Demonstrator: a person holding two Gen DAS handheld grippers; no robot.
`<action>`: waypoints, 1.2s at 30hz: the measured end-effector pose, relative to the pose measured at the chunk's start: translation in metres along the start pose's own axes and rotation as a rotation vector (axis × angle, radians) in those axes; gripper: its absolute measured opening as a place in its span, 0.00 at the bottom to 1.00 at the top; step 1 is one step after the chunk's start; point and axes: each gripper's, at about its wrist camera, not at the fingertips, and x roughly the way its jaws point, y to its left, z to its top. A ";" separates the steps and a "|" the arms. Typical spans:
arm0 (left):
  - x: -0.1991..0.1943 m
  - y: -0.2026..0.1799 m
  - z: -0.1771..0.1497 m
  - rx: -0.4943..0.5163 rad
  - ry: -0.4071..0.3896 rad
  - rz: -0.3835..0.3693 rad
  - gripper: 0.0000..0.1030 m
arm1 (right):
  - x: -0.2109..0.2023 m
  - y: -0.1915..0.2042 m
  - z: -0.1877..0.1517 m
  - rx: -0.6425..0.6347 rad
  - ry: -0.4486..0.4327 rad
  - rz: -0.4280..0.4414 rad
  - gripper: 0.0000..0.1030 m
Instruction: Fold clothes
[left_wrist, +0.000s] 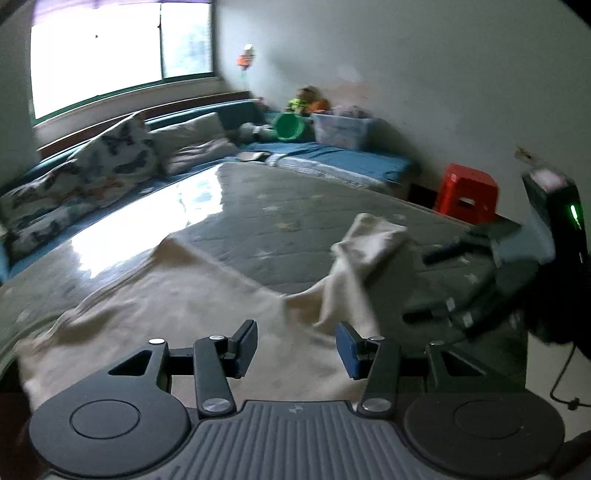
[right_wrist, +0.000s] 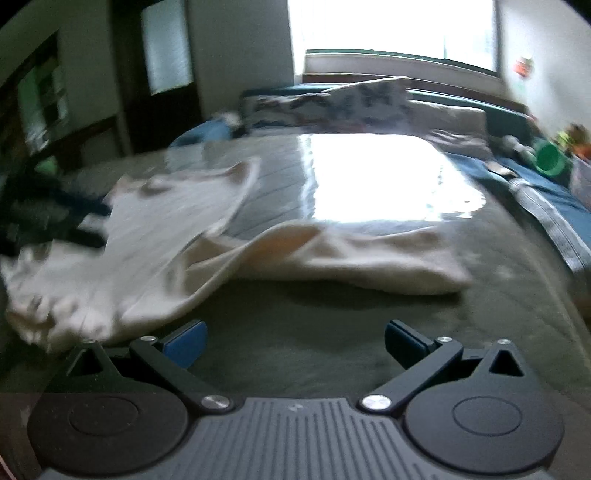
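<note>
On the grey star-patterned mattress (left_wrist: 295, 221), a cream cloth garment (left_wrist: 184, 295) is lying rumpled; you're holding both the left hand-held gripper (left_wrist: 297, 347) and the right hand-held gripper (right_wrist: 295, 341) released, gripping nothing.

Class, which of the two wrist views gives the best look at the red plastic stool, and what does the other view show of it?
The left wrist view. There the red plastic stool stands beyond the far edge of the grey quilted mattress, against the wall, blurred but whole. The right wrist view faces the window and pillows and shows nothing of it.
</note>
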 end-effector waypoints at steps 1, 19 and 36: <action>0.003 -0.004 0.002 0.012 0.001 -0.011 0.52 | -0.003 -0.006 0.004 0.013 -0.011 -0.017 1.00; 0.058 -0.039 0.001 0.077 0.097 -0.126 0.50 | 0.052 -0.077 0.072 0.140 0.051 -0.112 0.57; 0.064 -0.032 -0.005 0.068 0.069 -0.131 0.11 | 0.046 -0.068 0.101 0.105 -0.063 -0.080 0.04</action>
